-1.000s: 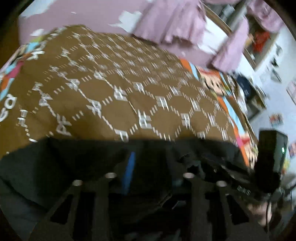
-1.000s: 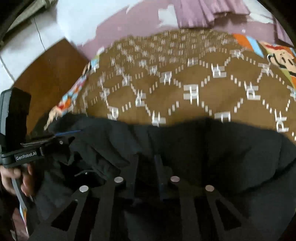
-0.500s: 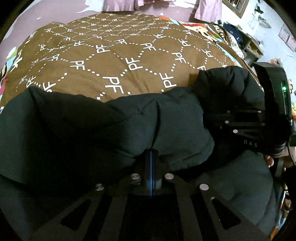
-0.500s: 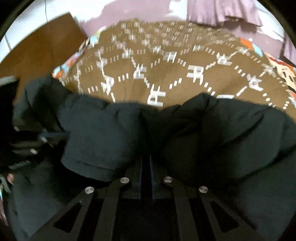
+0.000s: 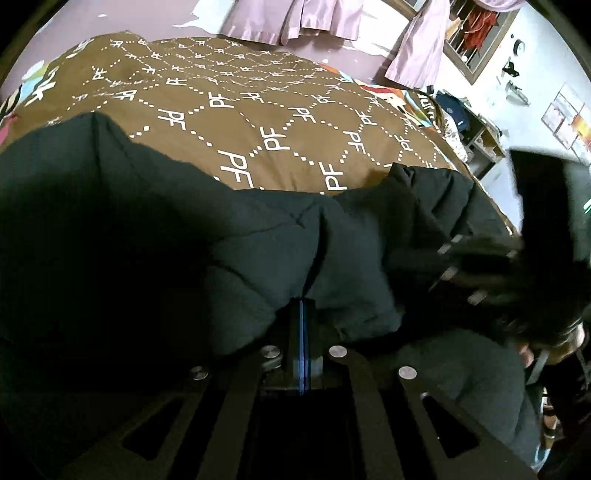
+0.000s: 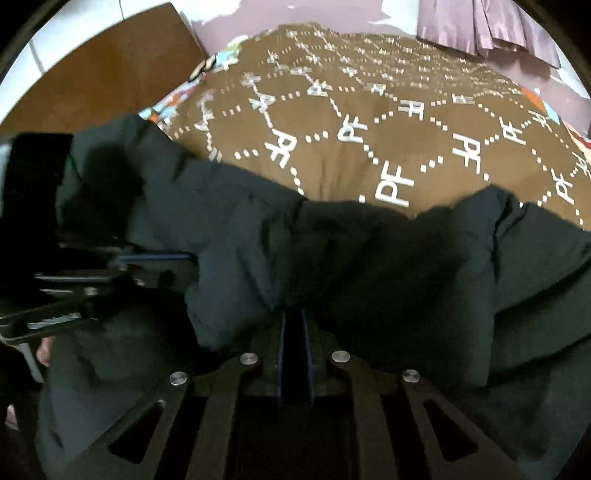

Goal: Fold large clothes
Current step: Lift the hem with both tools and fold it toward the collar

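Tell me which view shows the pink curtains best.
The left wrist view: the pink curtains hang in several panels beyond the brown bedspread, sharp and well lit. The right wrist view catches only one darker panel at the top right edge.

Each wrist camera sits just behind its own closed fingers, looking forward and slightly down across a black padded jacket (image 5: 155, 236) toward a brown patterned bedspread (image 5: 258, 110). The left view sees the right gripper (image 5: 476, 269) at its right edge, the right view the left gripper (image 6: 122, 266) at its left. Both views share jacket and bedspread, very near.
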Demonstrator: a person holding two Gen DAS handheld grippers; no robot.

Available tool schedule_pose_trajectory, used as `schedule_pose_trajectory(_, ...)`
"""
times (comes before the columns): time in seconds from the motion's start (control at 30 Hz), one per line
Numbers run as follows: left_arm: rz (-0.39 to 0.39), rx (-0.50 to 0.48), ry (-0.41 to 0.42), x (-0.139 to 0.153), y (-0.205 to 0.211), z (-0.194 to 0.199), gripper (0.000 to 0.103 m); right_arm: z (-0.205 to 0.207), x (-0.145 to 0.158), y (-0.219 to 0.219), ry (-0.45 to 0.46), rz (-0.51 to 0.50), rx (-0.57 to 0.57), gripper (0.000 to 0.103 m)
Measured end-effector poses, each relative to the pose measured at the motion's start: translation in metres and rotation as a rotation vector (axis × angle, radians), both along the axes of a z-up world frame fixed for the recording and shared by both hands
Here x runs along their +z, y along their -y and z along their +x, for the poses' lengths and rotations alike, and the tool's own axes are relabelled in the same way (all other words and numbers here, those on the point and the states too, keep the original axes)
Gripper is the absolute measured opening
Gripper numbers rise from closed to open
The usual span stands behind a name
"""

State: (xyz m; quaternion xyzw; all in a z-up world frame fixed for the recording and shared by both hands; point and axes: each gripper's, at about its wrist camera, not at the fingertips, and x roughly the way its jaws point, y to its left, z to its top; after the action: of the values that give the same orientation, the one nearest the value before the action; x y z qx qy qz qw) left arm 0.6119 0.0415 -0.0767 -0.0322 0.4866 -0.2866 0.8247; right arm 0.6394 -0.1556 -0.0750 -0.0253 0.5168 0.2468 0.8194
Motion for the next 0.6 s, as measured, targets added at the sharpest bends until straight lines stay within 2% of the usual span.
schedule_pose_trajectory(0.13,-0.015,-0.007,-0.010,0.000,0.001,-0.003,0.001,0.001,-0.010,-0.001,-0.005,-0.023,-0.002,0.005)
schedule_pose_trajectory(0.3,0.002,0.000,-0.019,0.000,0.004,-0.005,0.001,-0.008,-0.001,0.014,0.029,0.047,-0.032,0.005)
schedule_pose_trajectory(0.37,0.003,0.004,-0.014,0.001,0.003,-0.006,0.001,-0.015,0.009,0.027,0.065,0.067,-0.074,0.005)
schedule_pose_trajectory(0.47,-0.011,0.010,-0.003,0.002,0.001,-0.007,0.001,-0.021,0.023,0.053,0.110,0.029,-0.187,0.005)
schedule_pose_trajectory(0.6,-0.034,0.013,-0.007,-0.001,-0.002,-0.006,0.001,-0.012,0.008,0.063,0.033,0.017,-0.236,0.004)
